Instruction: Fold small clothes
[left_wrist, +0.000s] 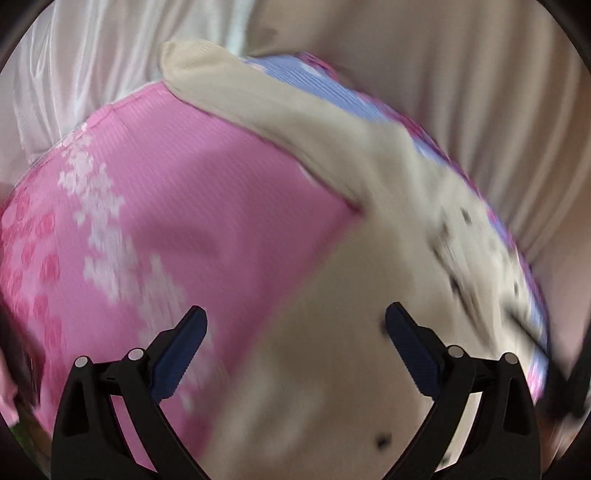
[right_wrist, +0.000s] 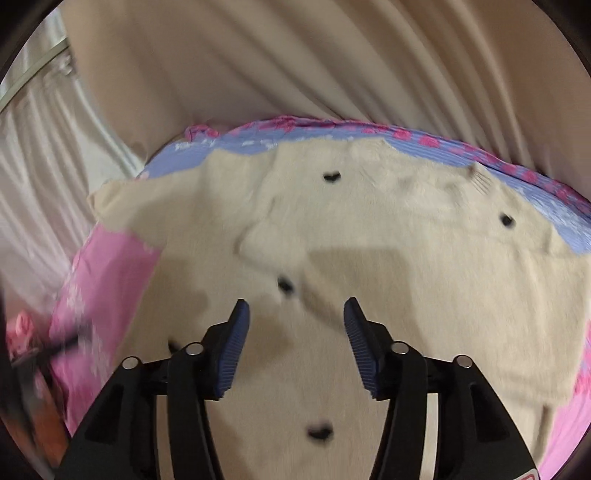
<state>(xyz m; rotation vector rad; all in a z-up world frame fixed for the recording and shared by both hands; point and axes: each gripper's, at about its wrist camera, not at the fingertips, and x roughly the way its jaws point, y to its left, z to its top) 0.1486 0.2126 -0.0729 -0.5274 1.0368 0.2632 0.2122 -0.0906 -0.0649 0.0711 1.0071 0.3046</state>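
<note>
A small cream cardigan (right_wrist: 406, 258) with black buttons (right_wrist: 285, 284) lies spread on a pink and lilac floral sheet (right_wrist: 107, 266). In the left wrist view the cardigan (left_wrist: 332, 295) has one sleeve (left_wrist: 229, 85) stretched toward the far edge of the pink sheet (left_wrist: 166, 206). My left gripper (left_wrist: 295, 325) is open and empty, low over the cardigan's left side. My right gripper (right_wrist: 297, 314) is open and empty, just above the button line in the cardigan's middle. Both views are blurred.
Beige curtains (right_wrist: 295, 59) hang behind the sheet's far edge, with white satin curtain (left_wrist: 74, 74) at the left. A pink bundle (right_wrist: 22, 325) and dark shapes sit at the left edge of the right wrist view.
</note>
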